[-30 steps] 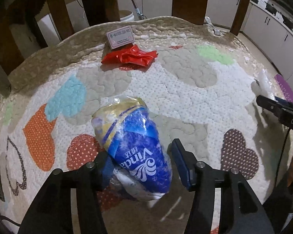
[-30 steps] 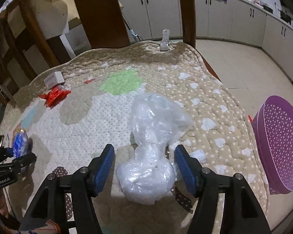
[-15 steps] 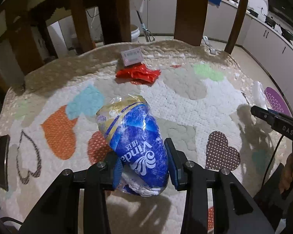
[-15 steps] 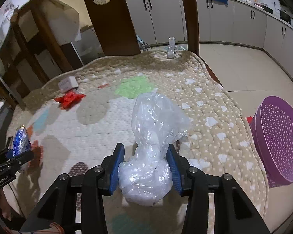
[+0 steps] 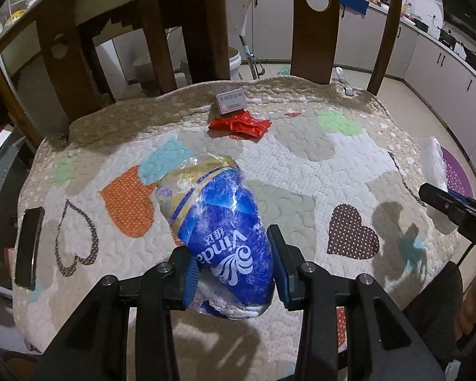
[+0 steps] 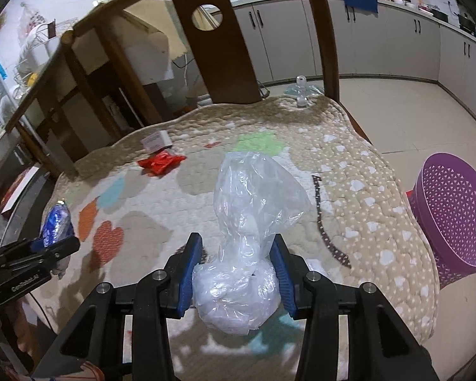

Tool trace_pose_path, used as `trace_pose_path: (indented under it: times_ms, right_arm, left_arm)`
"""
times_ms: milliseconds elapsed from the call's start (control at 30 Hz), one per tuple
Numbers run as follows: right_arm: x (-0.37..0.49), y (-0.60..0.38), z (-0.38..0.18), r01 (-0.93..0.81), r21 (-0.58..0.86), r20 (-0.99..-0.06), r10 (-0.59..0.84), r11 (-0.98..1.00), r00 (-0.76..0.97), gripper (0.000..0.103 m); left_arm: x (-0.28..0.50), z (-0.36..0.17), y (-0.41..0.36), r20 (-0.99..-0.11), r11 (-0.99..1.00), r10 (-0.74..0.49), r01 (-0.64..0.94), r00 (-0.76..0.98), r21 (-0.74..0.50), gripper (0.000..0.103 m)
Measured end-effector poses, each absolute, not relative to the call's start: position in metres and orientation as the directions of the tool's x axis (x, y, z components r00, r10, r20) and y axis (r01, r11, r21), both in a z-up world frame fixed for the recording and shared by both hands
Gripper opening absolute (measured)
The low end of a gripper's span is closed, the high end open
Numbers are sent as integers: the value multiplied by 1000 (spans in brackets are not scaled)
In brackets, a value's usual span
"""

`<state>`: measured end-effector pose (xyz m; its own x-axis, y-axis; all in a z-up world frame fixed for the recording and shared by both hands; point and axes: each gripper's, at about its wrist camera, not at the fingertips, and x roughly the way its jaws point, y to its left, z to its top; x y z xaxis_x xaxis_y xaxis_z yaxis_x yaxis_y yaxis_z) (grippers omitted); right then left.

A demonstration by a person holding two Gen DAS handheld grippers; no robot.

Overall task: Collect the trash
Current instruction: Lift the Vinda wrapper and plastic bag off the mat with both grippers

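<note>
Left wrist view first: the left gripper (image 5: 234, 268) is clenched on a blue tissue wrapper (image 5: 225, 238), its blue pads pressing either flank near the crumpled lower end, so the pack's gold-and-clear top sticks forward over the quilted cover (image 5: 301, 165). Gripping low on the bundle seems sensible, since the stuffed end gives the pads something firm to bite while the loose film would only slip. In the right wrist view the right gripper (image 6: 236, 274) is likewise clamped on a clear plastic bag (image 6: 247, 222), squeezing just above the wadded ball at its bottom, with the empty neck of the bag flaring ahead. Shadows under both bundles suggest they hang clear of the cover rather than resting on it. Farther across the cover lie a red wrapper (image 5: 239, 124) and, touching its far edge, a small white box (image 5: 231, 100); both look like litter not yet gathered. A clear bottle (image 6: 301, 95) stands at the cover's far edge beside a wooden chair back (image 6: 219, 41). Off to the right, on the floor beyond the cover's rim, sits a purple basket (image 6: 453, 216), presumably where both loads are meant to go.
</note>
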<state>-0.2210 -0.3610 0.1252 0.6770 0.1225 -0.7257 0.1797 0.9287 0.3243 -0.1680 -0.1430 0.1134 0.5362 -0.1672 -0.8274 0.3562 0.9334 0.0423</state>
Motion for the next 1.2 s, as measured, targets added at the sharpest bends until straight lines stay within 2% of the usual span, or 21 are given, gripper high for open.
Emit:
trace_pose_path:
  times_ms: [767, 1200]
  right_arm:
    - [-238, -309, 186, 80, 286, -678, 143, 955, 721, 48]
    - [-243, -297, 204, 37, 284, -649, 164, 958, 743, 48]
  left_arm:
    - [-199, 161, -97, -752, 961, -141, 272, 643, 53, 38]
    - [-207, 171, -90, -735, 965, -127, 256, 666, 65, 38]
